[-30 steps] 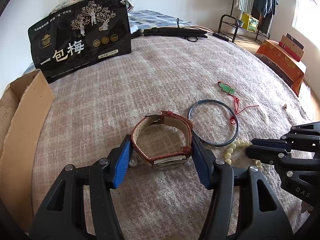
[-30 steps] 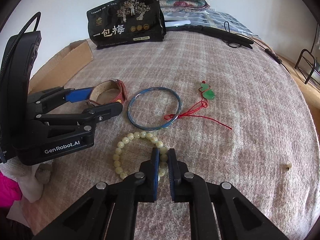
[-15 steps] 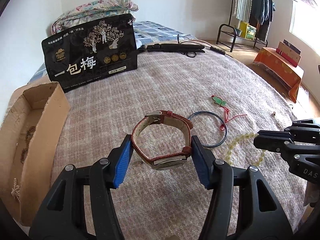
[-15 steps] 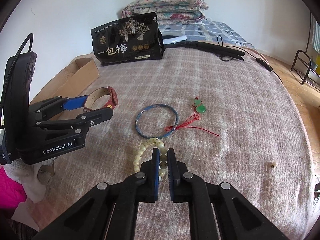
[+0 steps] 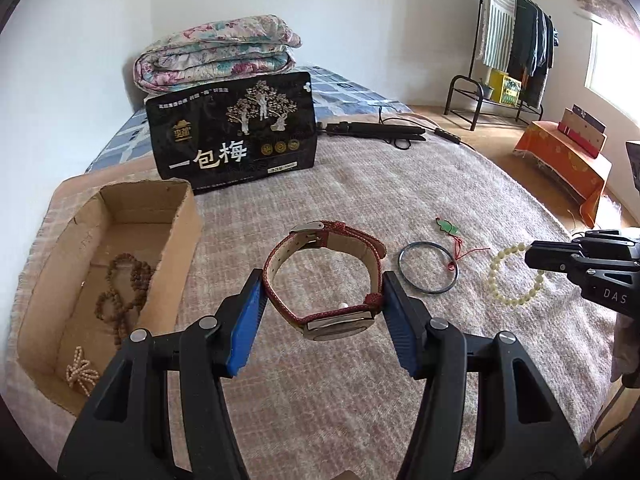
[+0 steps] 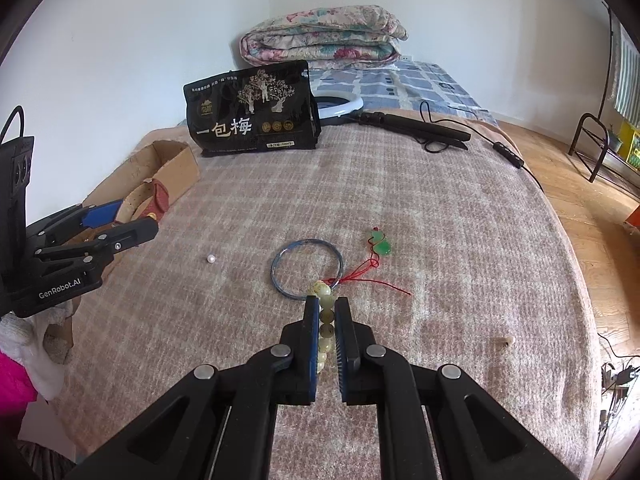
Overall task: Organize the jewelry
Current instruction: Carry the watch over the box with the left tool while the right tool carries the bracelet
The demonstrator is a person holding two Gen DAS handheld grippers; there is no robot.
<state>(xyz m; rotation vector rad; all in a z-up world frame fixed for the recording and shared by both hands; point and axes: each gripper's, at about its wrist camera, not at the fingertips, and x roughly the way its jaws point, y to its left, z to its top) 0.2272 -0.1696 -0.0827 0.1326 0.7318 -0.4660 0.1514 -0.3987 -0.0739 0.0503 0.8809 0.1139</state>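
we hold the watch (image 5: 326, 280) in the left gripper (image 5: 322, 312) and the bead bracelet (image 6: 325, 320) pinched in the right gripper (image 6: 326, 344), both lifted clear for carrying to the cardboard box (image 5: 176, 248) at far left.

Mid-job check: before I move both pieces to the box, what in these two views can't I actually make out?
- Watch face: left wrist view, it points away from the camera.
- Bead bracelet lower loop: right wrist view, hidden between and behind the right tool.
- Box contents: right wrist view, its wall and the left tool block them.
- Small white bead: too small to identify.
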